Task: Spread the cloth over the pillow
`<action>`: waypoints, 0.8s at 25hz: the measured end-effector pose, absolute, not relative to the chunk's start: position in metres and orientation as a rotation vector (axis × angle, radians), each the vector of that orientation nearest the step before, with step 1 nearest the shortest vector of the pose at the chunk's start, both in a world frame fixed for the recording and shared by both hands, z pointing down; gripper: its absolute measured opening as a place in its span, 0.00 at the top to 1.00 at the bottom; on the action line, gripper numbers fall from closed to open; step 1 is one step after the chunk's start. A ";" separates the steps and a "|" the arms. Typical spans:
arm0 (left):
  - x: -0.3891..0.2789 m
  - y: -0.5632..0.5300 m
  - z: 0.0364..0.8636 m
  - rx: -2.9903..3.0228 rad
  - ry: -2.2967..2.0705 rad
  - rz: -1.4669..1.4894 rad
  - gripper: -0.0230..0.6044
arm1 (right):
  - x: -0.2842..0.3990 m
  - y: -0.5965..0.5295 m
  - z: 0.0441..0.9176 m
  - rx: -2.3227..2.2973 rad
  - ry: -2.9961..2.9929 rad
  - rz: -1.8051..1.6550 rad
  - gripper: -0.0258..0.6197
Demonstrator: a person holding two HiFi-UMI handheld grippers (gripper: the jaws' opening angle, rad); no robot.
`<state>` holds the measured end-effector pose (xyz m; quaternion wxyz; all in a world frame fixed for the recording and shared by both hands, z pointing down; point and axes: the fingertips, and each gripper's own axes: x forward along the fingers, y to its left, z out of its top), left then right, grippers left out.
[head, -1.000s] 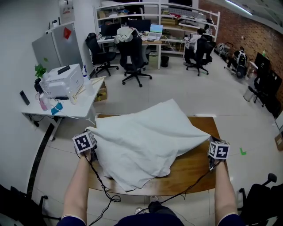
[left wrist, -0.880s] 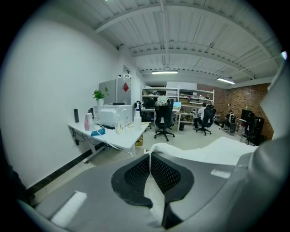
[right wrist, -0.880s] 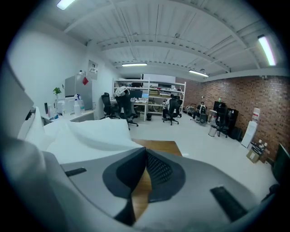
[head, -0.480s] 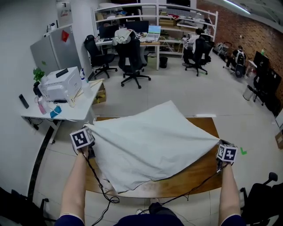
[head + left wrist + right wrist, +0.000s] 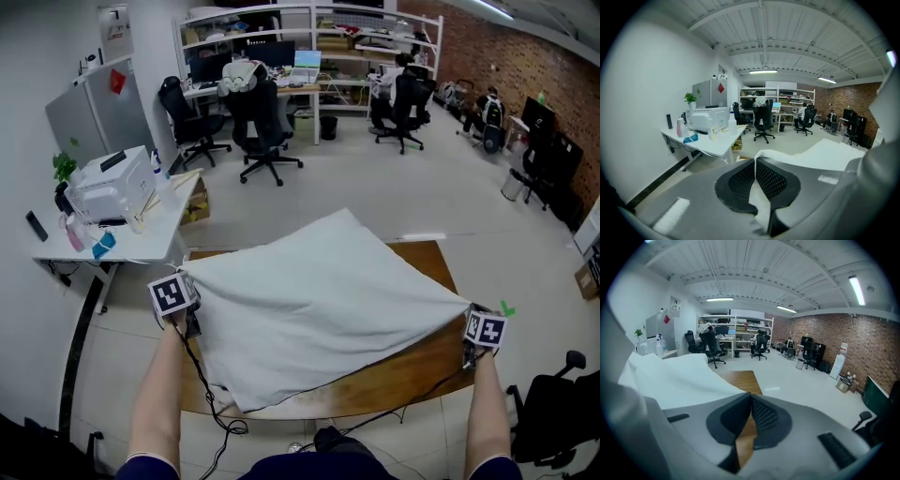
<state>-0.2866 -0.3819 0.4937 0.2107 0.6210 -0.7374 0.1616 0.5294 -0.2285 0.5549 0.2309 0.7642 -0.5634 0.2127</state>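
The step in hand looks like opening the cloth [image 5: 319, 300] out wide in the air, just before it is laid down. The cloth is white and pulled flat between the two grippers, above the brown table [image 5: 412, 370]. Its far corner sticks up in a point. The pillow cannot be seen; it may be under the cloth, but I cannot tell.

The left gripper [image 5: 190, 279] is closed tight on the near left corner, and white cloth shows pinched between its pads. The right gripper [image 5: 469, 309] is closed too. The cloth's right corner runs straight to its tips, so it seems to pinch just a thin bit there.

Both arms reach out in front of the person, far apart from each other. The left arm [image 5: 159, 394] and right arm [image 5: 487, 412] are nearly straight, and both grippers tip down a little.

Next, I think both grippers need to go down together and gently, so the cloth lands flat without folds. Only then should they let go.
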 end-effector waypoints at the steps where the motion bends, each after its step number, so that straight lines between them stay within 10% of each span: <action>1: -0.286 -0.381 0.495 1.722 -2.048 0.459 0.94 | 0.530 -0.226 0.558 2.099 -1.542 0.593 0.93; 20: -0.287 -0.372 0.505 1.718 -2.054 0.497 0.94 | 0.494 -0.257 0.541 2.106 -1.640 0.576 0.93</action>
